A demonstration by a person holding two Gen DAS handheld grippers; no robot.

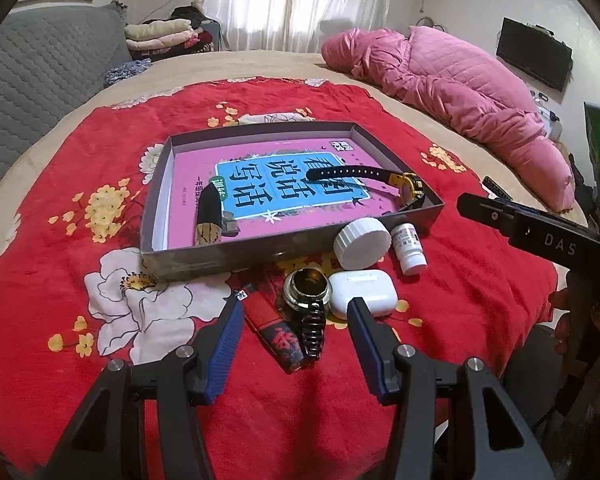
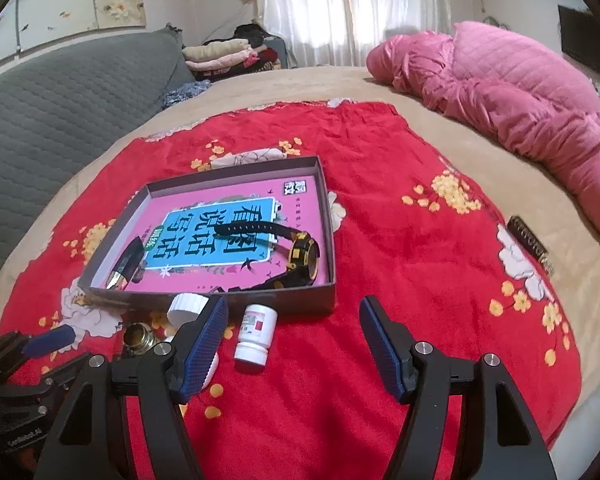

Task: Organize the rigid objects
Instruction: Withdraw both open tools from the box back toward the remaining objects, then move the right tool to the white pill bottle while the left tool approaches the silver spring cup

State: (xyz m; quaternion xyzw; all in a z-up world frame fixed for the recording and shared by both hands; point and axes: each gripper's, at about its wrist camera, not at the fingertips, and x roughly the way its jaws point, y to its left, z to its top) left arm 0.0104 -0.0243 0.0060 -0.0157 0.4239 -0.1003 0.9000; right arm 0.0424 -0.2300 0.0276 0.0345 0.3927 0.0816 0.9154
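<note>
A shallow grey box [image 1: 204, 258] [image 2: 328, 216] lies on a red flowered cloth, holding a pink book [image 1: 268, 184], a black-and-yellow watch [image 1: 410, 186] [image 2: 304, 256] and a dark folded item [image 1: 210, 216]. In front of it lie a metal-band watch [image 1: 308, 292], a red-black case [image 1: 276, 332], a white earbud case [image 1: 364, 292], a white lid [image 1: 362, 242] [image 2: 188, 308] and a small white pill bottle [image 1: 410, 246] [image 2: 256, 338]. My left gripper [image 1: 294, 312] stands open over the metal watch and red case. My right gripper [image 2: 292, 312] is open, the pill bottle lying just inside its left finger.
The cloth [image 2: 420, 240] covers a tan bed. A pink quilt [image 1: 460, 92] [image 2: 520, 96] lies at the far right, a grey padded headboard [image 2: 60, 108] at the left, folded clothes [image 2: 224, 56] behind. A dark comb-like object [image 2: 530, 240] lies near the cloth's right edge.
</note>
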